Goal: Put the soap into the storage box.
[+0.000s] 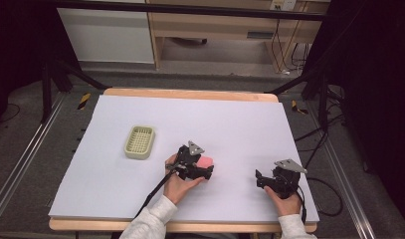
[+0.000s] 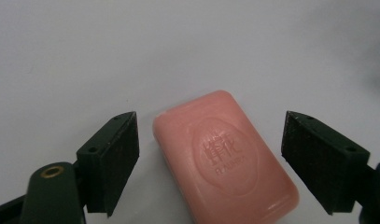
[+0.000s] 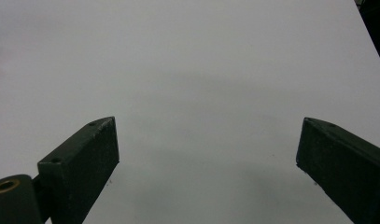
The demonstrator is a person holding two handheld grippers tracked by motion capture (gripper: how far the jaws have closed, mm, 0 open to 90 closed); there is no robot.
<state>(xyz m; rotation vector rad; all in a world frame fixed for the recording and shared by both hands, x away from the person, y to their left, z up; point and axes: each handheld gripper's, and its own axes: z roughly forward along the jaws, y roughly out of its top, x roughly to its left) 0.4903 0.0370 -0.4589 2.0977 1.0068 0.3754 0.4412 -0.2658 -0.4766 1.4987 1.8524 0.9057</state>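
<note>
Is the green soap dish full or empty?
Empty: the soap dish shows its bare ridged bottom; the pink soap lies on the table.

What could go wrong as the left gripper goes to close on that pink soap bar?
1. The soap bar lies at a slant between the open pads of the left gripper, so they may meet its rounded corners and twist it or squeeze it out.
2. The bar looks smooth and may slip when lifted.
3. The soap dish sits well off to the side, so a weak hold could drop the bar on the way.

soap dish (image 1: 140, 142): pale green, slatted | table (image 1: 240, 119): white sheet, wooden rim
</note>
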